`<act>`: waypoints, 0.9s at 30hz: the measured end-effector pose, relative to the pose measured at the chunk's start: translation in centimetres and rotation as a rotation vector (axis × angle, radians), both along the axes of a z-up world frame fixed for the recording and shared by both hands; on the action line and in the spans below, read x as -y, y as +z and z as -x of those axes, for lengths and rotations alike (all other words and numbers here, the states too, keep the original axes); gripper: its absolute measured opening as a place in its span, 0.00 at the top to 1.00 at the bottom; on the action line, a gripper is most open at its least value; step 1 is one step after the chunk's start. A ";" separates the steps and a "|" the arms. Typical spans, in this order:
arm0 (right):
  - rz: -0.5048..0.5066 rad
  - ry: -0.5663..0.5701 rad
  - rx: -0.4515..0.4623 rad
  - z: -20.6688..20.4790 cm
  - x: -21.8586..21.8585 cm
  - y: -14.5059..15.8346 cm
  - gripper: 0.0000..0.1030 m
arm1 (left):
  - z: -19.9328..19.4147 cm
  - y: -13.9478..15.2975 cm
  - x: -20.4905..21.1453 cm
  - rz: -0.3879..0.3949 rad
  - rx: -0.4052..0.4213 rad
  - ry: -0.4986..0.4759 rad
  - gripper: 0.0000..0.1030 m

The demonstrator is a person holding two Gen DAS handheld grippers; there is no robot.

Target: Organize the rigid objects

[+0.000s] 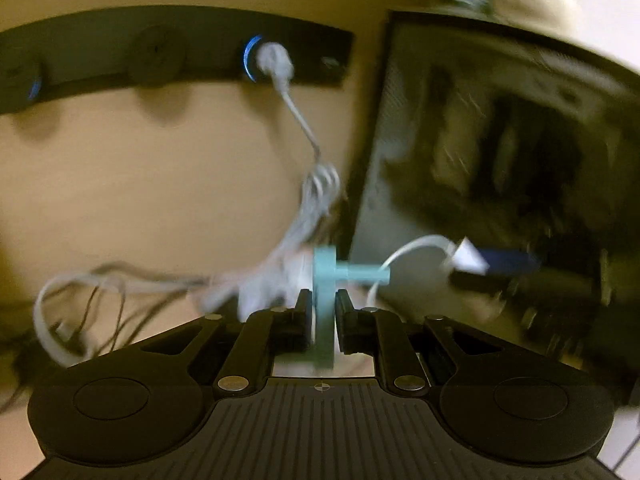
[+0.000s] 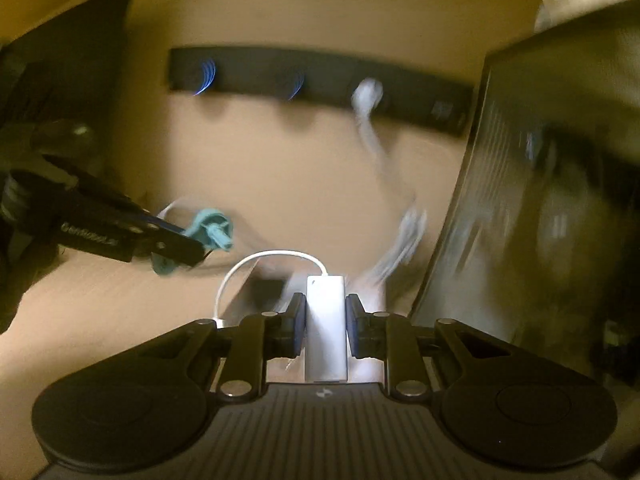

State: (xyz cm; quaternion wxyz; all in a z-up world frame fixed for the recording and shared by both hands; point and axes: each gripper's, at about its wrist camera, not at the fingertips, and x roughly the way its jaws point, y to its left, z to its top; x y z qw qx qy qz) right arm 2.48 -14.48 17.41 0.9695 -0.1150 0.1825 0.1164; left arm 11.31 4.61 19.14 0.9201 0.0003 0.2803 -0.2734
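My left gripper (image 1: pixel 323 300) is shut on a teal plastic piece (image 1: pixel 325 272), a flat disc standing on edge with a peg sticking out to the right. The right wrist view shows the same gripper (image 2: pixel 192 246) at the left with the teal piece (image 2: pixel 210 226) at its tips. My right gripper (image 2: pixel 325 304) is shut on a white rectangular adapter (image 2: pixel 325 328), whose thin white cable (image 2: pixel 256 258) loops off to the left. In the left wrist view the adapter (image 1: pixel 470 259) shows blurred at the right, between blue-padded fingers.
A black power strip (image 1: pixel 160 52) with blue-lit sockets hangs on the beige wall, with a white plug (image 1: pixel 274 60) and its bundled cable (image 1: pixel 316 184) hanging from it. A dark computer case (image 1: pixel 480 140) stands at the right. Loose thin cables (image 1: pixel 80 300) lie at the lower left.
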 end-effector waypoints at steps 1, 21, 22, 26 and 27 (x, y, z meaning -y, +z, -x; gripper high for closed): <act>0.012 -0.021 0.015 -1.7 -0.2 0.3 0.64 | -2.1 0.1 0.7 -0.012 -0.029 0.019 0.85; -0.102 -0.196 -0.414 2.3 0.4 -15.2 0.27 | 10.7 -14.2 1.3 -0.111 -0.105 0.332 0.83; -0.082 -0.195 -0.412 2.7 0.4 -15.6 0.24 | 11.3 -14.8 1.7 -0.116 -0.113 0.347 0.83; -0.056 -0.184 -0.436 2.7 0.9 -16.9 0.16 | 12.6 -16.8 3.1 -0.130 -0.096 0.435 0.83; -0.070 -0.182 -0.434 2.3 1.3 -17.1 0.11 | 13.0 -17.3 3.4 -0.127 -0.084 0.458 0.83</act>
